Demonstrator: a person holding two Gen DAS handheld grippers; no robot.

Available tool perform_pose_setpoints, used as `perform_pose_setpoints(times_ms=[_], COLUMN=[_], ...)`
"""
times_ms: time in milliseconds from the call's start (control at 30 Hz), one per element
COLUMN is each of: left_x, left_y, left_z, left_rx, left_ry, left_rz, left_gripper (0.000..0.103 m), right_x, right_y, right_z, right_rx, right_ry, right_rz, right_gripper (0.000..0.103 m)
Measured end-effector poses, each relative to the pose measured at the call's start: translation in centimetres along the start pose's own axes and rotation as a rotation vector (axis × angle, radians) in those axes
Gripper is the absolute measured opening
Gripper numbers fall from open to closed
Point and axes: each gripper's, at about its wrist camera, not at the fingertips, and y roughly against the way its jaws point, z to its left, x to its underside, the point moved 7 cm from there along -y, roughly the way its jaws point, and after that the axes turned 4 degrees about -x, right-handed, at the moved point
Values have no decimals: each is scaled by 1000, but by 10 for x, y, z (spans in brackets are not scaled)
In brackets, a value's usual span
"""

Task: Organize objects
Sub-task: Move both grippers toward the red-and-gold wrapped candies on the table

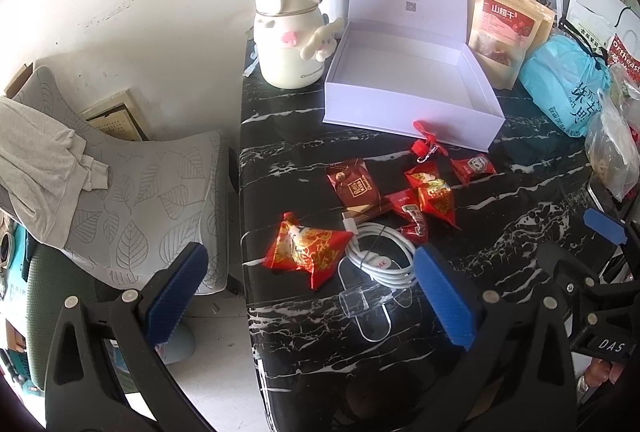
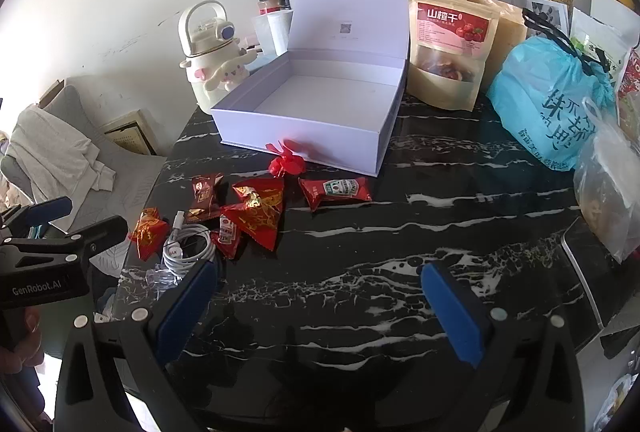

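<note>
The dark corners of both round pictures hide the edges of the room, and the words on the small packets are too tiny to read; a clear plastic piece (image 1: pixel 358 299) at the bottom middle is hard to make out against the table (image 2: pixel 400 252), which is black with white streaks like marble; on it stands one white box (image 2: pixel 320 112), made of card, square, with its lid standing up and nothing inside it; in front of the box, in the middle left of the right wrist view, lie about six shiny red snack packets (image 2: pixel 256 218), crinkly and puffy, one red clip toy (image 2: pixel 286 162), and one white cable (image 2: pixel 188 244) wound in a loop; one cream bottle (image 2: pixel 210 60) with a round handle stands at the upper left; one brown pouch (image 2: pixel 450 48) with a red label and one blue bag (image 2: pixel 548 104), soft and tied, sit on the right; the left tool (image 1: pixel 312 288) hangs over the cable with its blue pads wide apart, holding nothing; the right tool (image 2: pixel 320 308) hangs over bare table, pads wide apart too.
</note>
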Motion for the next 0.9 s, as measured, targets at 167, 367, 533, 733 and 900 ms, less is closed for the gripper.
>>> perform_pose_setpoints(times_ms=[167, 367, 533, 733, 900], left_x=[0, -1, -3, -4, 1], left_y=[0, 0, 5, 10, 10], left_z=[-2, -1, 4, 7, 10], left_rx=[-1, -5, -11, -21, -23], left_ry=[-10, -9, -1, 7, 20], left_rz=[5, 5, -12, -22, -16], left_gripper=[103, 103, 103, 103, 103], right_x=[-3, -7, -9, -5, 2], right_y=[0, 3, 4, 7, 5], right_z=[2, 6, 9, 14, 19], right_rx=[-2, -12, -23, -32, -47], right_ry=[6, 19, 26, 42, 54], right_rz=[-6, -17, -24, -30, -20], right_gripper=[102, 102, 102, 102, 102])
